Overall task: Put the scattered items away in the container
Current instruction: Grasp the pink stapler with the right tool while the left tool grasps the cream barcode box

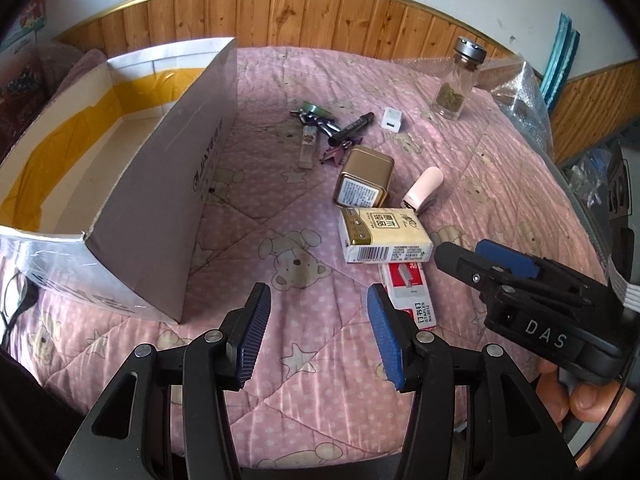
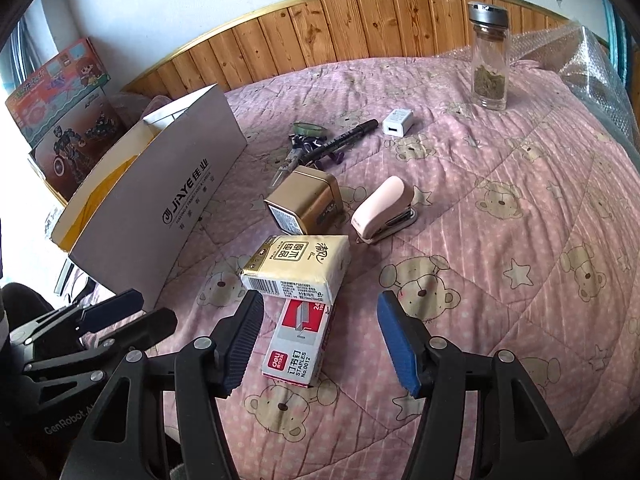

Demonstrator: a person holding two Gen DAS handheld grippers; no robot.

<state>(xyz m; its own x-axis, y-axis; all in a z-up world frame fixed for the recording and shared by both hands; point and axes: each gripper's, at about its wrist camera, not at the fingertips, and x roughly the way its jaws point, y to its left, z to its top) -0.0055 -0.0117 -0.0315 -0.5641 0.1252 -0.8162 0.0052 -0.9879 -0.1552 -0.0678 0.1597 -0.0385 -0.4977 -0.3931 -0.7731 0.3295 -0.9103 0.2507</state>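
Both grippers' jaws wide and empty above staple box [image 2: 298,342], tissue pack [image 2: 296,266] just beyond.

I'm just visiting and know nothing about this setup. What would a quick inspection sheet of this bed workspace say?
Surface: pink quilt with a bear print, wrinkled.
Job's things: open cardboard box at the left, inside looks empty; tissue pack lying partly on the staples box; gold tin; pink stapler; white charger; black marker in a small pile of bits; glass jar upright.
Clutter: bubble wrap at the right edge.
Grippers: left tool open, empty; right tool open, hanging over the staples box, not touching it.
Cables: dark cord beside the box.
Surroundings: wood panelling, white wall, toy boxes.
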